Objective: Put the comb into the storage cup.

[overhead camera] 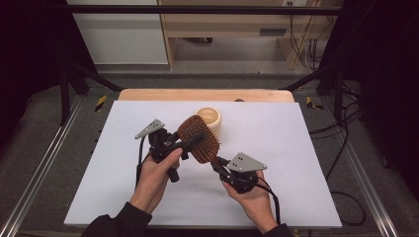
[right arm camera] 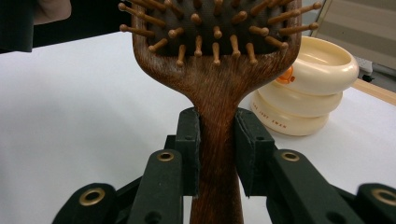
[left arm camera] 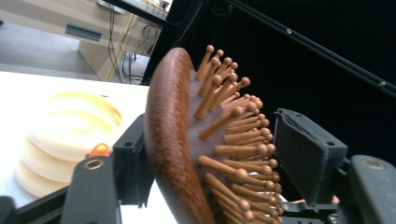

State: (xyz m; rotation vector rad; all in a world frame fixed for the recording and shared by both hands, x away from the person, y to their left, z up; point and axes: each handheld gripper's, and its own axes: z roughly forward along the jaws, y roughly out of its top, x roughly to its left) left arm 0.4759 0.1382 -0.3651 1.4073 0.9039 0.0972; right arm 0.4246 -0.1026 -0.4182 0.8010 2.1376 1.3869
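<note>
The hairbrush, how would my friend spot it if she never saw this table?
Look at the white table, near its middle, where a person's two hands hold black grippers. The hairbrush hangs in the air between them, in front of a cream ribbed cup. It is the brown wooden paddle with round-tipped pegs.

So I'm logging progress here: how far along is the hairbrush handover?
Done: the right gripper clamps the hairbrush by its handle, off the table. In hand: the left gripper has its jaws around the brush head, one pad clear of the bristles. Left: grip, then right lets go.
</note>
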